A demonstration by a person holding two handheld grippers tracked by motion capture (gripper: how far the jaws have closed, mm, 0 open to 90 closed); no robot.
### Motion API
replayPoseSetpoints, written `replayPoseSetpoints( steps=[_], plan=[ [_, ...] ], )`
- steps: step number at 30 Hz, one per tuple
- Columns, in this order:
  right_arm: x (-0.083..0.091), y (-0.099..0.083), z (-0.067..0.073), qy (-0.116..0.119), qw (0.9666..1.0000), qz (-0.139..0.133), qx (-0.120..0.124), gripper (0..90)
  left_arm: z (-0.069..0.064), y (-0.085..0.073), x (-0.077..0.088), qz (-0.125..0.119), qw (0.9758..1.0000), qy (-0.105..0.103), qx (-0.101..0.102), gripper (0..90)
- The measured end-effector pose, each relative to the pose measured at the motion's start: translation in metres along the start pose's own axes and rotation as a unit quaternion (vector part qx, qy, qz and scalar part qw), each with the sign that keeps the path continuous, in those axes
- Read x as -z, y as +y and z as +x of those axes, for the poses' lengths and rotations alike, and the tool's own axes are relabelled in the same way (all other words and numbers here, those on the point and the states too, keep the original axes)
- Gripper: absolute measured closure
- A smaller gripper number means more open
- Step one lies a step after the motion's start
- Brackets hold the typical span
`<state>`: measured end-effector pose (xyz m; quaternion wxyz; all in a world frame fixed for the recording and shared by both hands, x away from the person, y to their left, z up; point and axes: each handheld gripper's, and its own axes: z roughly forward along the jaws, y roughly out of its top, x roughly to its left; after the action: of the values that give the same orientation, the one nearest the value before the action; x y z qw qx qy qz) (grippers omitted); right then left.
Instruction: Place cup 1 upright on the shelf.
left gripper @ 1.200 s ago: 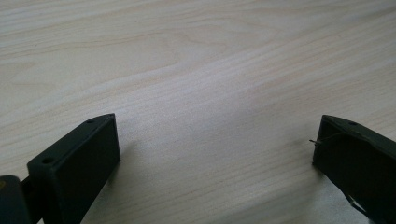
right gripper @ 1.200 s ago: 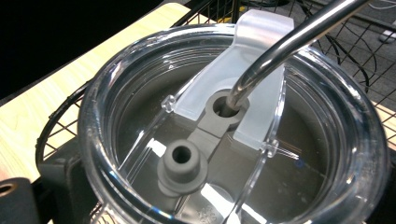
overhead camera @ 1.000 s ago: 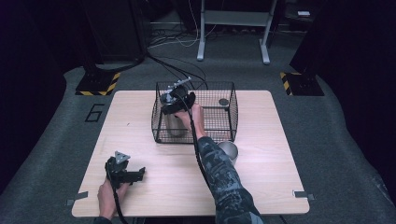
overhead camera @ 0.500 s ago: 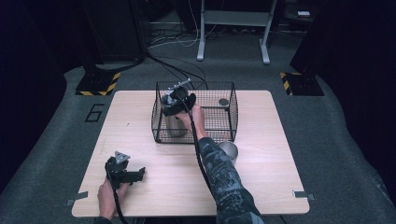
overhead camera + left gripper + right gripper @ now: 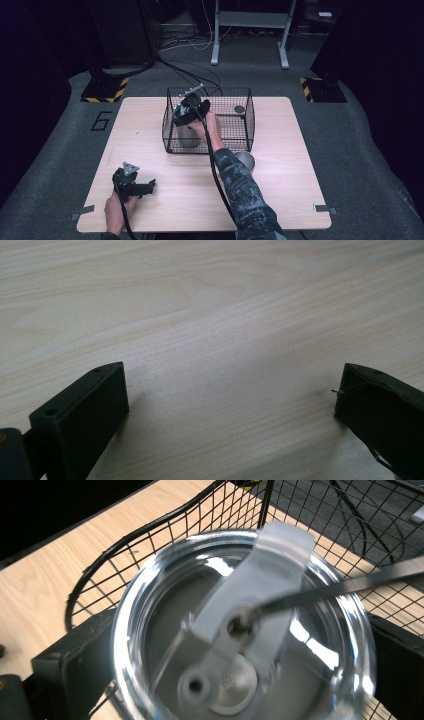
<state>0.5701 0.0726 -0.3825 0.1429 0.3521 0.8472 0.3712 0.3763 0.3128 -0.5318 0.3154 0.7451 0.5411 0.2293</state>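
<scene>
Right claw: mine [image 5: 235, 645] sat in the basket's left end, its jaws clamped on either side of the tumbler's lid [image 5: 240, 625].
Left claw: mine [image 5: 134, 186] rested on the table's near left corner, jaws wide apart, bare wood between them in the left gripper view [image 5: 232, 405].
Tumbler: one steel tumbler [image 5: 187, 135], upright inside the basket at its left end, under my right claw.
Lid: one clear lid with a grey slider across it, seen from above in the right gripper view.
Basket: one black wire basket [image 5: 246, 112] stood on the far middle of the table.
Small disc: one small dark round thing [image 5: 239, 109] lay in the basket's far right corner; I could not tell what it was.
Grey round thing: one [image 5: 246, 160] lay on the table just outside the basket's near right corner.
Table: one pale wooden table [image 5: 280, 180].
Writing: a "6" [image 5: 101, 120] was marked on the floor left of the table; small embossed marks on the lid were too blurred to read.
</scene>
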Motion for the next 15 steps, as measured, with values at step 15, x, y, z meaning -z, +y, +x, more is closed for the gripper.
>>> replayPoseSetpoints(
  steps=[15],
  plan=[
    [0.071,-0.016,-0.01,0.021,0.9991,-0.035,-0.01,0.1,0.001,0.0,0.0,0.001,1.0,0.0,-0.004,0.3]
  ],
)
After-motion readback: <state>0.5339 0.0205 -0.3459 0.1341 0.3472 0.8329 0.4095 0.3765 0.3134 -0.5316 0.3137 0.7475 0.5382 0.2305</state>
